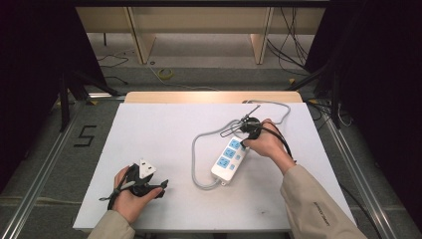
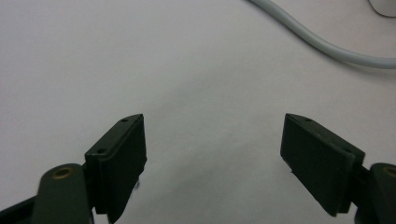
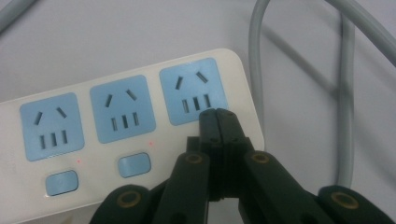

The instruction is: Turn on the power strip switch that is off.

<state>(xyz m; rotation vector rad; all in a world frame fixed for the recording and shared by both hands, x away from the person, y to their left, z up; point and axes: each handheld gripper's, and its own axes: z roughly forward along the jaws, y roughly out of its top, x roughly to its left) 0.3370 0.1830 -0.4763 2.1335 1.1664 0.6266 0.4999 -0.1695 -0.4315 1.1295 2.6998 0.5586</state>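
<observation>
A white power strip [image 1: 229,158] with three blue sockets [image 3: 126,121] lies right of the table's middle. Its grey cable [image 1: 194,159] loops around it. My right gripper [image 1: 244,142] is at the strip's far end, held in a hand. In the right gripper view, this gripper [image 3: 217,114] is shut with nothing between its jaws, and its tips sit at the lower edge of the end socket. Two blue buttons [image 3: 134,164] show below the other sockets. My left gripper [image 1: 163,188] rests at the table's front left. It stands open [image 2: 214,119] over bare white table, and the cable [image 2: 327,44] curves farther off.
The white tabletop [image 1: 164,129] has free room on its left half and along the front. A wooden edge [image 1: 209,96] runs along the back. On the floor beyond lie loose cables [image 1: 165,73], and a "5" mark [image 1: 85,135] is at the left.
</observation>
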